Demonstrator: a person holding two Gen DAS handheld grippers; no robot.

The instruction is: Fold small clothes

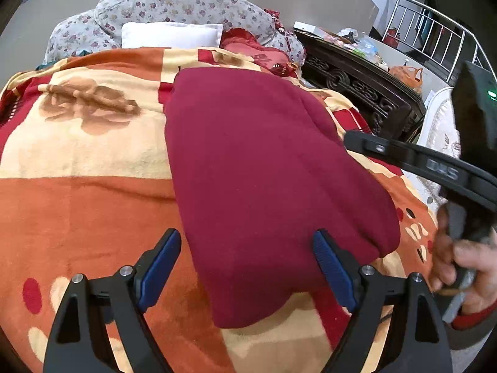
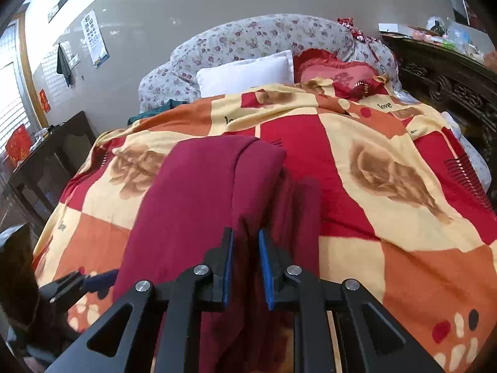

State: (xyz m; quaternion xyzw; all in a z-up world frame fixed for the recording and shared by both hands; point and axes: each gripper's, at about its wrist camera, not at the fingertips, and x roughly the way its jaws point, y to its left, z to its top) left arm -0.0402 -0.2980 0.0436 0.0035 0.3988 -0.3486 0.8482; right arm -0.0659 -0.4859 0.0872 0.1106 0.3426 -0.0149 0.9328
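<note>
A dark red garment (image 1: 264,171) lies folded lengthwise on the patterned blanket (image 1: 87,161). My left gripper (image 1: 247,245) is open, its jaws wide apart over the garment's near end, holding nothing. My right gripper (image 2: 245,245) has its blue pads nearly together on a fold of the same garment (image 2: 202,205), which runs between the jaws. In the left wrist view the right gripper (image 1: 354,138) reaches in from the right, a hand on its handle. The left gripper's tip (image 2: 99,279) shows at lower left in the right wrist view.
The bed carries a white pillow (image 2: 248,71), a red cushion (image 2: 338,77) and a floral headboard (image 2: 264,37). A dark carved wooden cabinet (image 1: 357,84) stands along the bed's right side, with clutter on top. A dark side table (image 2: 46,161) stands left.
</note>
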